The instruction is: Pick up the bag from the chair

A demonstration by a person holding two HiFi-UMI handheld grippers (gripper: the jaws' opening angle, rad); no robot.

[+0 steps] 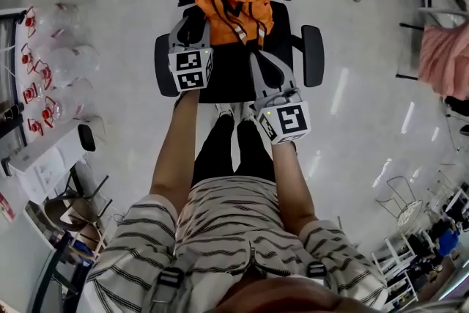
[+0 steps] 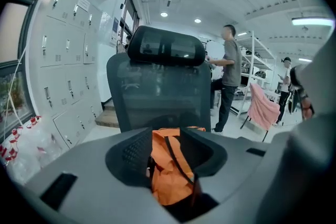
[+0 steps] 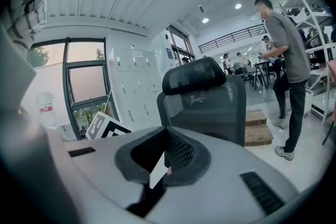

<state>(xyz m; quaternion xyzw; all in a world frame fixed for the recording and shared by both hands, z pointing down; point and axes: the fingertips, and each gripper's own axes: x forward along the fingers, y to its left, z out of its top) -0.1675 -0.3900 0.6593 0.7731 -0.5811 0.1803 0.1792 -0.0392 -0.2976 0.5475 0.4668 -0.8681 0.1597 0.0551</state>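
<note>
Left gripper view shows the left gripper (image 2: 165, 139) with its jaws wide apart and the crumpled orange fabric bag (image 2: 169, 176) in the gap between them. The pads do not seem to press the cloth yet. A thin black strap (image 2: 178, 162) runs down the bag's front.

From the head view, the bag lies at the 12 o'clock end of the seat of the black office chair (image 1: 227, 80), up against the backrest. The left gripper reaches it from its 7 o'clock. The right gripper (image 1: 260, 64) hangs at its 5 o'clock, just short of the cloth. Its own view shows its jaws drawn almost together on nothing, with only the chair back beyond them.

The likeliest failure is a poor bite. The bag is limp and bunched, so closing here may catch one loose fold or the strap alone. The rest would then sag, slide out, or swing on the lift.

A second risk is a snag. A trailing strap could hook one of the two black armrests (image 1: 313, 55) at 3 and 9 o'clock of the seat and drag the bag loose.

Third, pushing deeper to get more cloth may shove the bag against the backrest, or turn the chair if it swivels.

With its jaws nearly closed, the right gripper cannot support the bag's far side unless it opens first.
</note>
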